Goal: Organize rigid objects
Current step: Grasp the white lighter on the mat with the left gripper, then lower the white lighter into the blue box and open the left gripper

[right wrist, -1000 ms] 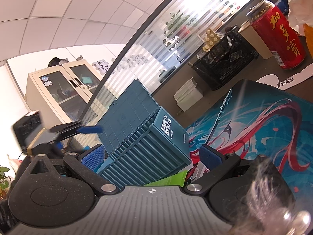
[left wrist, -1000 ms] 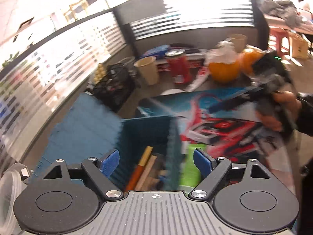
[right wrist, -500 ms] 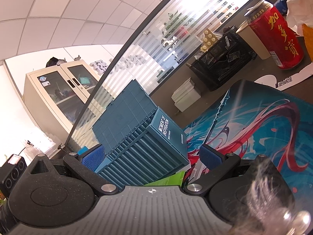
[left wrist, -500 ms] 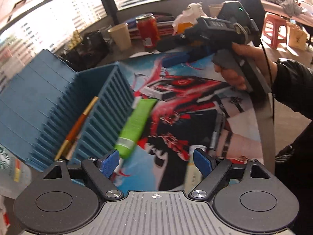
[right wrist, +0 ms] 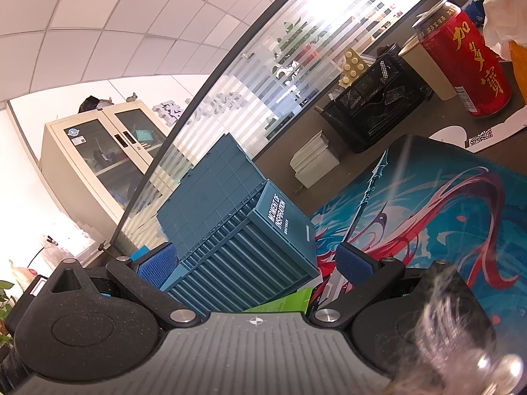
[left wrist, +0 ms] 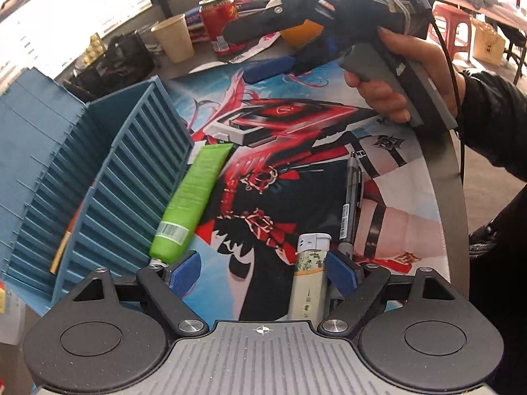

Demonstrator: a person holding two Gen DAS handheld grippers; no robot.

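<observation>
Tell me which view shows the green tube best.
Left wrist view: the green tube lies full length on the mat beside the blue container, barcode end nearest the camera. The right wrist view catches only a green sliver under the container's edge.

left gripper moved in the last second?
Yes. The left gripper has come down toward the printed mat; the blue box slid left, and a lighter now sits between its open fingers.

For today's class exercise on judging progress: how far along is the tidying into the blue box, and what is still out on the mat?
Done: an orange pen already lies inside the blue box. In hand: nothing is gripped; the left gripper is open low over the mat, with the lighter between its fingers, untouched as far as shows. Left: the lighter, the green tube beside the box, and the grey pen.
</observation>
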